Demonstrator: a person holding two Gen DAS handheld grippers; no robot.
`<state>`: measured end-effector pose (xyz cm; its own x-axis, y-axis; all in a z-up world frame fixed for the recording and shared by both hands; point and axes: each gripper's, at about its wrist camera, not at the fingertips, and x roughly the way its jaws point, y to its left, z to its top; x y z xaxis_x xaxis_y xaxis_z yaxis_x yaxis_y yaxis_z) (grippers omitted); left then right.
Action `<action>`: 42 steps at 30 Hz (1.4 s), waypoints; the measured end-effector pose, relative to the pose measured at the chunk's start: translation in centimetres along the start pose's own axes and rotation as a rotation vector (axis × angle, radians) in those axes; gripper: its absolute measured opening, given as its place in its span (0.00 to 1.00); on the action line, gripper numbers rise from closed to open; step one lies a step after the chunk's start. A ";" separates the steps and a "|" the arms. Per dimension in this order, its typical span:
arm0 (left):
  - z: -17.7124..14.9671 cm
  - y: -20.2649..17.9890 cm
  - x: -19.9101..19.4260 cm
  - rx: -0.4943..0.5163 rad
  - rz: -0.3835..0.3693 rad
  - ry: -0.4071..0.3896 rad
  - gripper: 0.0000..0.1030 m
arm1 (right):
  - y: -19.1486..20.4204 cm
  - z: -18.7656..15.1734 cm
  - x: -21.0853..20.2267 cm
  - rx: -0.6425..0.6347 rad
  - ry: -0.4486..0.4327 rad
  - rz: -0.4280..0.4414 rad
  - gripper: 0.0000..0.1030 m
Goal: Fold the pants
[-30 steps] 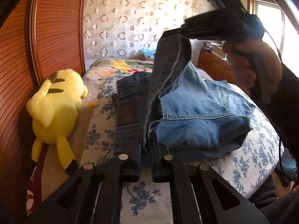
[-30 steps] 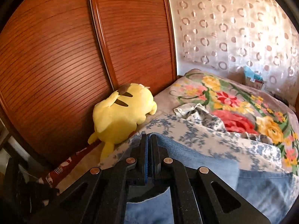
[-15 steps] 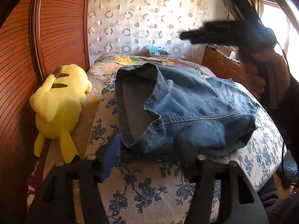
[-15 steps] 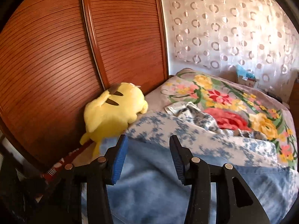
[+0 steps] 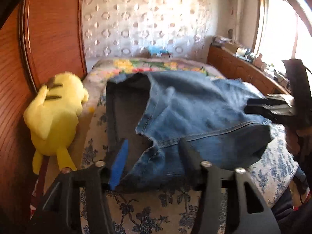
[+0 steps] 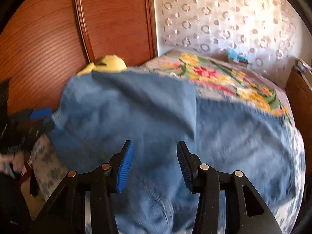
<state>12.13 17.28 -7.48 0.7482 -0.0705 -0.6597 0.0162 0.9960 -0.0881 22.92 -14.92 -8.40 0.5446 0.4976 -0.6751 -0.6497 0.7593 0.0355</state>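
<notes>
Denim pants [image 5: 197,115] folded on bed [image 5: 156,212], long axis crosswise, legs rightward

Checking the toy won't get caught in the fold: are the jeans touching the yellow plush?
Apart. The left wrist view shows bedspread between plush and jeans.

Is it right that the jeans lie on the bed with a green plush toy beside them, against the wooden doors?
Not quite: the plush toy is yellow, not green, as the left wrist view shows. The rest holds: the jeans lie on the bed, and the toy sits beside them against the wooden doors.
</notes>
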 end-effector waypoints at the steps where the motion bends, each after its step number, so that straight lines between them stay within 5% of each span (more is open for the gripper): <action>1: -0.2 0.3 0.4 -0.008 -0.005 0.009 0.37 | 0.0 -0.6 0.0 0.003 0.005 -0.001 0.47; 3: -0.4 0.3 0.4 -0.012 -0.014 0.009 0.16 | 0.0 -1.3 -0.2 0.005 0.015 -0.005 0.47; 5: -0.5 0.1 -0.6 -0.011 -0.027 -0.018 0.09 | -0.1 -1.8 -0.4 0.007 0.022 -0.004 0.47; 10: -0.9 0.5 -4.8 -0.031 -0.082 -0.090 0.07 | -0.4 -2.5 -1.4 0.010 0.028 0.037 0.47; 16: -2.8 0.9 -3.5 -0.018 -0.013 0.002 0.08 | -1.0 -4.2 -2.2 -0.002 0.042 0.062 0.46; 22: -2.5 0.8 -3.4 -0.022 0.016 -0.007 0.28 | -1.9 -5.1 -3.4 0.031 0.028 0.061 0.46; 27: -1.9 -0.1 -4.3 0.002 0.017 -0.059 0.76 | -3.0 -6.6 -5.4 0.065 -0.003 0.031 0.46; 39: 0.1 -6.9 -2.2 0.081 -0.079 -0.079 0.77 | -9.9 -11.0 -9.8 0.204 -0.042 -0.126 0.47; 42: 0.3 -8.6 -1.1 0.106 -0.098 -0.068 0.77 | -11.6 -11.9 -10.9 0.226 -0.049 -0.173 0.55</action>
<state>11.37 8.80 -5.71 0.7826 -0.1677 -0.5995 0.1587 0.9850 -0.0683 18.21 -34.13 -10.24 0.6655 0.3676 -0.6496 -0.4129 0.9063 0.0898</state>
